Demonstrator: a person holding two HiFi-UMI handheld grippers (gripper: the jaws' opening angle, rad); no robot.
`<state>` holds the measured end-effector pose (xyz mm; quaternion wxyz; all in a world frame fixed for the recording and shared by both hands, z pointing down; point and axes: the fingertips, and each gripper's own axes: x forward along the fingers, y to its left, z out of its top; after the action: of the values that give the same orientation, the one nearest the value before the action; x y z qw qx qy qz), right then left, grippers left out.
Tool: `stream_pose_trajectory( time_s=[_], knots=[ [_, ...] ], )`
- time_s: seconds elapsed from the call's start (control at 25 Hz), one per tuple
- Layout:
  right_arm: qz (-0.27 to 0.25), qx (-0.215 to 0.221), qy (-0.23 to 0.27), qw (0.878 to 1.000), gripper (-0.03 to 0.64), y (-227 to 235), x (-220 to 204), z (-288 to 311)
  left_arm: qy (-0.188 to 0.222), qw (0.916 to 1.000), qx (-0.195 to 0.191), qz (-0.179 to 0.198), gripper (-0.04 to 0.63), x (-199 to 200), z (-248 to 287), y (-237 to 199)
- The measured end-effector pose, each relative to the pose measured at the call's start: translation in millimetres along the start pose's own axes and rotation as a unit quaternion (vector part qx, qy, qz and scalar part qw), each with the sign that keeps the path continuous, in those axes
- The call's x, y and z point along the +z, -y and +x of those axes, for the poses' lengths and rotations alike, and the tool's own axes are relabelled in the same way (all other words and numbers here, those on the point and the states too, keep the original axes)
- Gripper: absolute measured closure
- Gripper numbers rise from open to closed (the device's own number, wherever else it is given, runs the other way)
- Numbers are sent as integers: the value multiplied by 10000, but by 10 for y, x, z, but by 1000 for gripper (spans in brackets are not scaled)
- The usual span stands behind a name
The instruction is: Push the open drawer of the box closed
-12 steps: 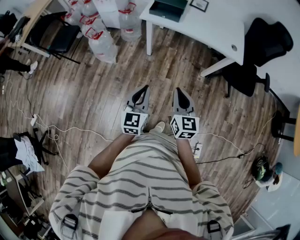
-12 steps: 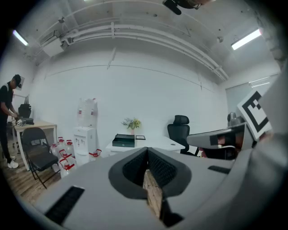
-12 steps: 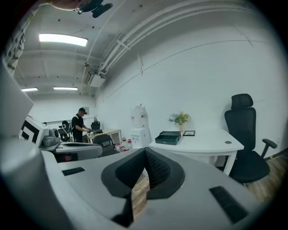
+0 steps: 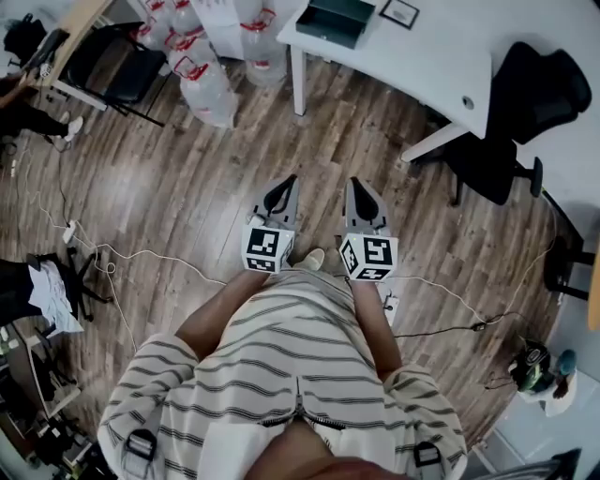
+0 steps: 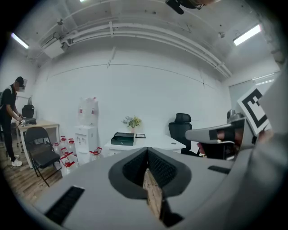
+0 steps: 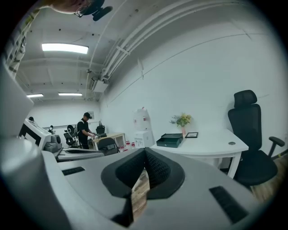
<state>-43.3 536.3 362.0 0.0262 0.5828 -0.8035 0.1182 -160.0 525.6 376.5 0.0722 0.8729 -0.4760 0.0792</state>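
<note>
In the head view, we find the left claw (image 4: 286, 186) and the right claw (image 4: 355, 184) side by side at the frame centre, above the wooden floor (image 4: 187, 169). Both are well apart from the dark box (image 4: 336, 19), which sits on the white table (image 4: 422, 56) at the upper edge, right of centre. In the left gripper view, the left claw's jaws are pressed together at the tips with nothing gripped. The box lies on the table just left of centre, beside a picture frame (image 5: 140, 135). In the right gripper view, the right claw is likewise closed and empty. The box appears right of centre; we cannot tell whether it is open.
</note>
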Motion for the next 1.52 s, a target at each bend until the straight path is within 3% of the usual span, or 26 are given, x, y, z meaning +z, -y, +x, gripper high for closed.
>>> stream_pose_trajectory(
  time_s=[0.36,0.6,0.88,1.52],
  knots=[
    [172,197,-67,9996,607,183,-100,13,-191,9998,110,-17,595,-135,111,168],
    [185,223,-111,9995,607,321,-87,339,-302,9995,111,38,595,-206,447,9],
    [152,213,-192,9995,607,718,81,1174,-161,9997,64,-194,595,46,1342,-431],
    [219,-280,-213,9991,607,1530,868,3355,-183,9989,-428,-5,595,805,3458,-1617]
  ],
)
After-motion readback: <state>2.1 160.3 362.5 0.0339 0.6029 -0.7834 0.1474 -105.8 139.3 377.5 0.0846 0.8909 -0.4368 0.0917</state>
